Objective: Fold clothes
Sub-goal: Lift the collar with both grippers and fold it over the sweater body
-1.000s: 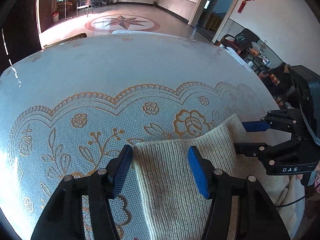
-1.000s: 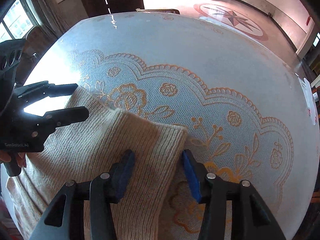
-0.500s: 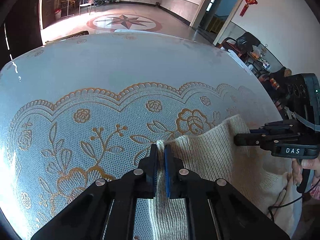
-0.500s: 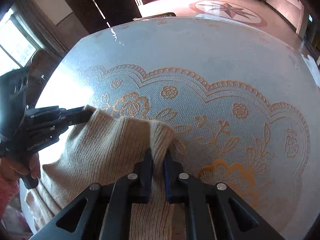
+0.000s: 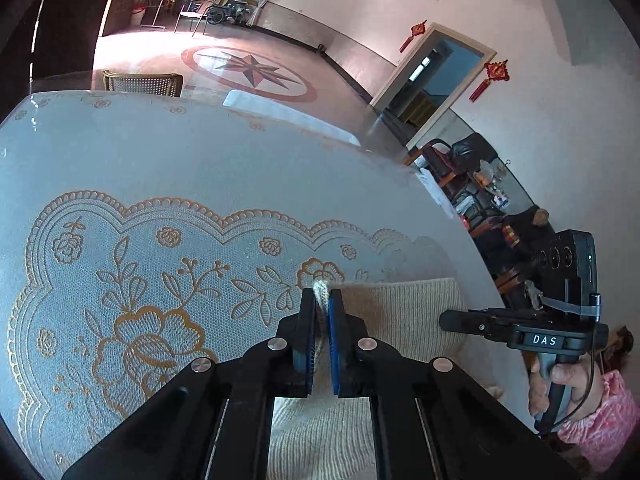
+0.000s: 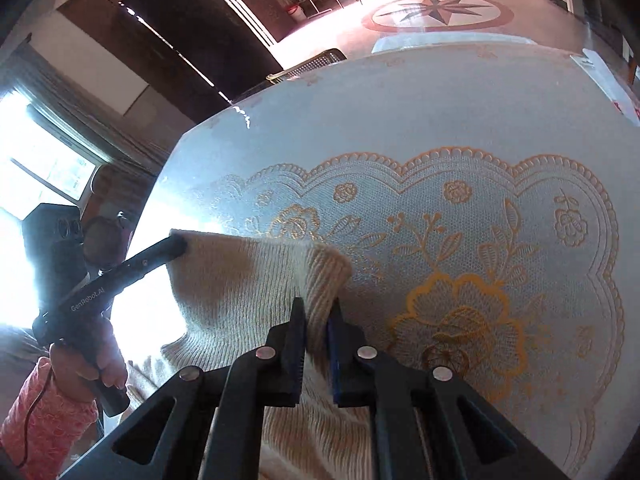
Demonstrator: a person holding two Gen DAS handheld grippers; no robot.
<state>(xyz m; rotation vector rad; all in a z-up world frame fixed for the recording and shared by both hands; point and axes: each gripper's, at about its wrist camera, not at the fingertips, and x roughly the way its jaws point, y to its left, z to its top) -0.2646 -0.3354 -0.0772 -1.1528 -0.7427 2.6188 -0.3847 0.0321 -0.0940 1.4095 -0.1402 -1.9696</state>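
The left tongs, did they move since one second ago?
Yes. The left tongs closed on the sweater edge and lifted it above the lace tablecloth.

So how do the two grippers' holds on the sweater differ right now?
The left gripper pinches a thin bunched tip of the sweater, which pokes out past its fingers. The right gripper bites a thicker ribbed fold, with knit rising well above its fingers. Both are shut on the same top edge.

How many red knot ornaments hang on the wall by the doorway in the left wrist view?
2: one red knot ornament hangs left of the blue doorway, the other red knot ornament right of it. More may hang out of view.
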